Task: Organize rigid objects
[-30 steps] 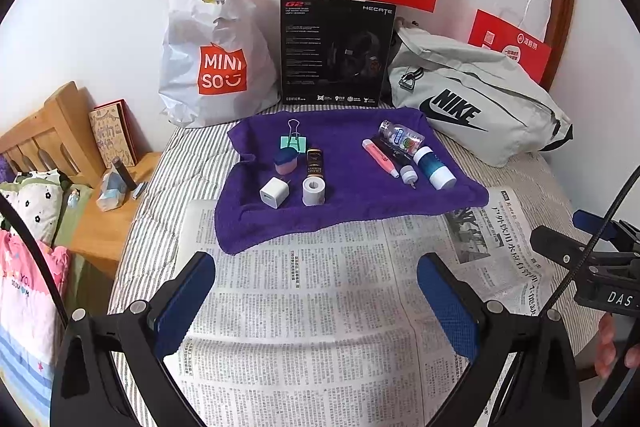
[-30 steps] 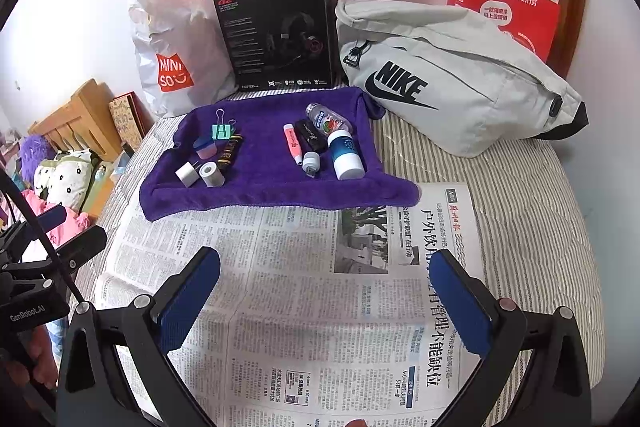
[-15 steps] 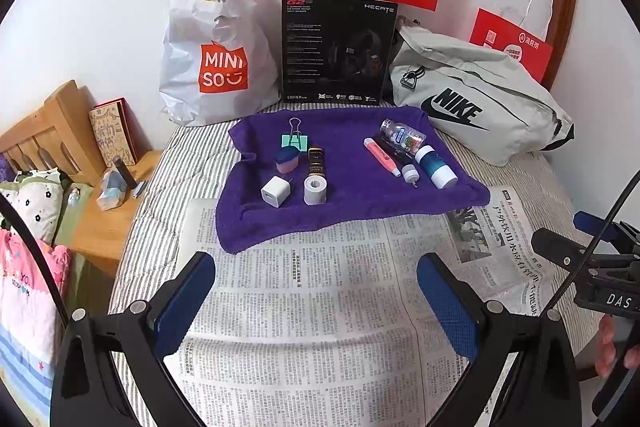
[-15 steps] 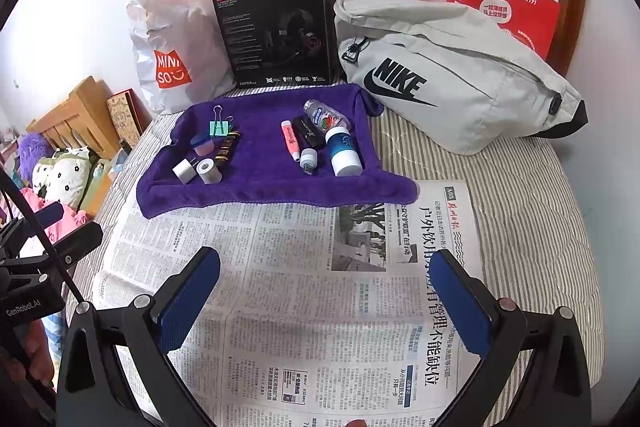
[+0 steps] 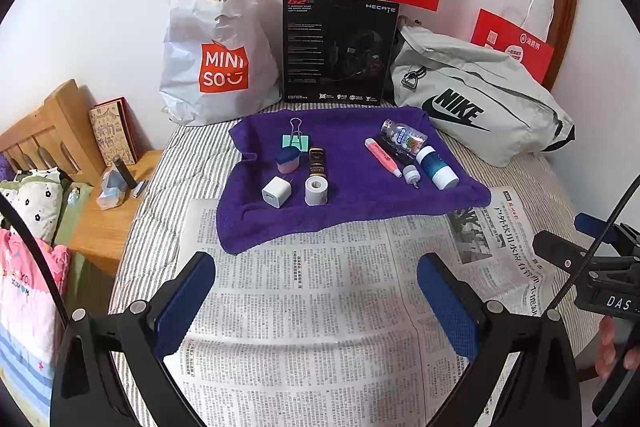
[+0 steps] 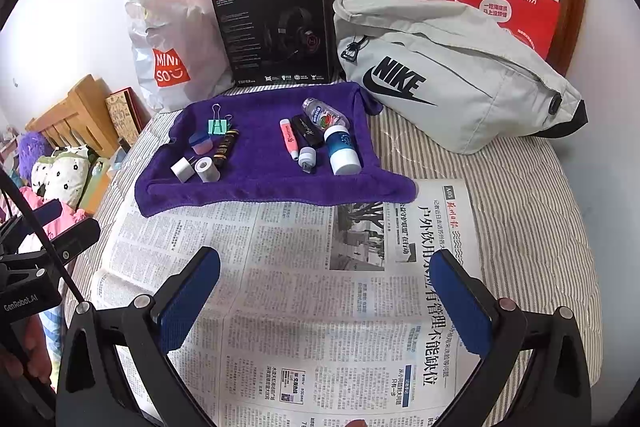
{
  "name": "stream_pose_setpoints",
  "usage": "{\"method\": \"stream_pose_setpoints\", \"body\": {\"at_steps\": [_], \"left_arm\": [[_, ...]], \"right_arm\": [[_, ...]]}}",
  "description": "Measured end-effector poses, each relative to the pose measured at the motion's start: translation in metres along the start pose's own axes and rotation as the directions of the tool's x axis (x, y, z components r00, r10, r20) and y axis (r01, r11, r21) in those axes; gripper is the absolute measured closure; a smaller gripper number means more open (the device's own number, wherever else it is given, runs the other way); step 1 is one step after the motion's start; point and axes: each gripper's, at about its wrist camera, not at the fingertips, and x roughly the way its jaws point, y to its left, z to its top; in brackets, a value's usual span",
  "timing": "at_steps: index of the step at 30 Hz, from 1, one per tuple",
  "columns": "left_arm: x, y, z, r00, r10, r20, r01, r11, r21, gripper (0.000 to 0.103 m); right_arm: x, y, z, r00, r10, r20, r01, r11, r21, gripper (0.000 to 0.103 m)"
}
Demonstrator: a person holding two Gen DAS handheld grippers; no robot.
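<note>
Left wrist view: the left claw [image 5: 316, 291] and right claw [image 6: 326, 291] hover released above newspaper [image 5: 320, 307], near the purple towel [image 5: 352, 195] holding small items.

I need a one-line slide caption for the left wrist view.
Open left gripper above newspaper, facing small items grouped on a purple towel.

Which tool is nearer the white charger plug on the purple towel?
Left. The left tool hangs open just right of the charger plug; the open right tool sits farther right.
</note>
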Motion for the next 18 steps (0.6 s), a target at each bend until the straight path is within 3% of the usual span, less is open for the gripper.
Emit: {"method": "stream_pose_setpoints", "body": {"at_steps": [18], "left_arm": [[-0.0007,0.0015,0.0006,1.000,0.003,0.001,-0.003,1.000,-0.005,0.001]], "right_arm": [[0.0004,0.0032,-0.0008,1.000,-0.004,-0.004,0.004,1.000,-0.010,0.000]]}}
